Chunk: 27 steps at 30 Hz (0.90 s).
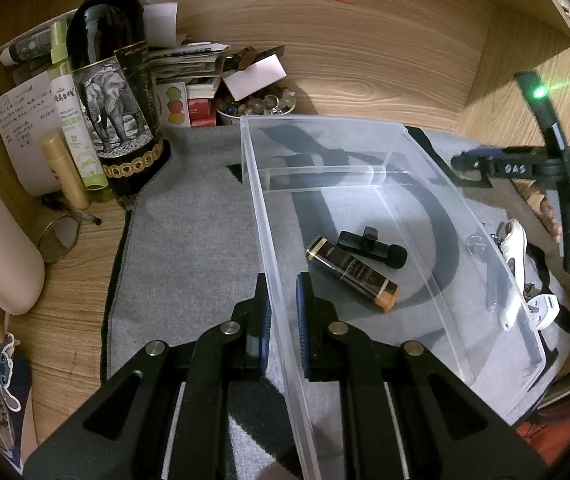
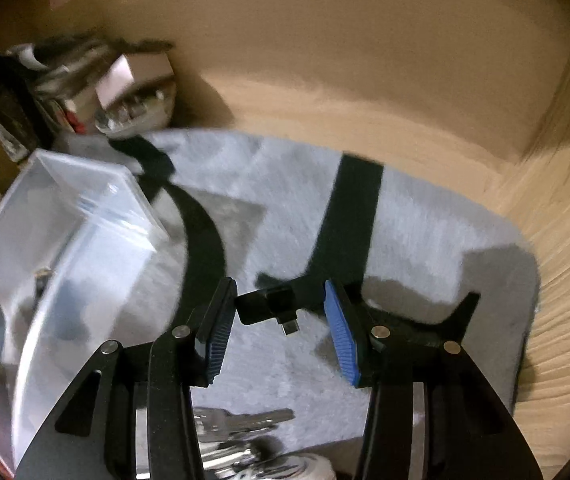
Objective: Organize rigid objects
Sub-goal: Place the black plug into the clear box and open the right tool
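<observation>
A clear plastic bin (image 1: 325,148) lies on the grey mat (image 1: 189,240). Inside it are a black-and-gold tube (image 1: 351,272) and a small black clip microphone (image 1: 373,246). My left gripper (image 1: 285,308) is shut on the bin's near left wall, one finger inside and one outside. In the right wrist view my right gripper (image 2: 281,316) is shut on a small black adapter (image 2: 273,304) with a metal plug, held above the mat to the right of the bin (image 2: 65,220). In the left wrist view that gripper (image 1: 471,168) hovers past the bin's far right corner.
A dark wine bottle (image 1: 113,92), a spray bottle (image 1: 75,120), a bowl of beads (image 1: 257,104) and papers crowd the back left. White gadgets (image 1: 513,248) lie right of the bin. Keys (image 2: 245,424) lie on the mat under my right gripper. Wooden walls close the back and right.
</observation>
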Available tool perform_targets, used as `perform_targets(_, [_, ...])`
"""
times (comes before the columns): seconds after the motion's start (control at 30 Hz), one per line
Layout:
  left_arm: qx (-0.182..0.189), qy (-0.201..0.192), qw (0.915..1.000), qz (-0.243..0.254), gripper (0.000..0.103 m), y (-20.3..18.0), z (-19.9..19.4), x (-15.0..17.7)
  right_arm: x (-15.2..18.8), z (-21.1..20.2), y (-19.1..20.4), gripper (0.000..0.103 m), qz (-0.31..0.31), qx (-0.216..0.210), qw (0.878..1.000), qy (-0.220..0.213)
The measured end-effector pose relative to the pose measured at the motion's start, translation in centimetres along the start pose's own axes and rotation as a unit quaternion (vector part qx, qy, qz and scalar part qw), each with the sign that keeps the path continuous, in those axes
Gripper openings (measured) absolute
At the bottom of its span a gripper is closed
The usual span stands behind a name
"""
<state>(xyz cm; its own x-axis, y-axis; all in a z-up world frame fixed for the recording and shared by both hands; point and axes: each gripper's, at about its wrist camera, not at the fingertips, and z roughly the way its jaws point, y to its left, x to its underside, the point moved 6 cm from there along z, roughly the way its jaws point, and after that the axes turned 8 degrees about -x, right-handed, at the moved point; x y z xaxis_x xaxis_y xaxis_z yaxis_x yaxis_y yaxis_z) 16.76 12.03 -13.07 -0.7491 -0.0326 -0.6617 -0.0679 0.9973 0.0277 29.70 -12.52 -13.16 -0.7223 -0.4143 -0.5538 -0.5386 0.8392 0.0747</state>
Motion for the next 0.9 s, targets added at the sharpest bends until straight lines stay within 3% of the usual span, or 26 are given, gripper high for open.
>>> perform_targets(0.43, [0.002, -0.001, 1.0000, 0.000, 0.012, 0.0, 0.0, 0.0, -4.4, -5.0, 7.1, 0.042, -0.050, -0.034, 0.993, -0.098])
perform_targets(0.7, [0.001, -0.002, 1.0000, 0.000, 0.012, -0.1, 0.0, 0.0, -4.6, -5.7, 12.5, 0.042, -0.107, -0.067, 0.986, -0.112])
perform_targets(0.9, [0.001, -0.002, 1.0000, 0.000, 0.012, -0.1, -0.1, 0.0, -4.2, -3.8, 15.9, 0.042, -0.141, -0.087, 0.982, -0.089])
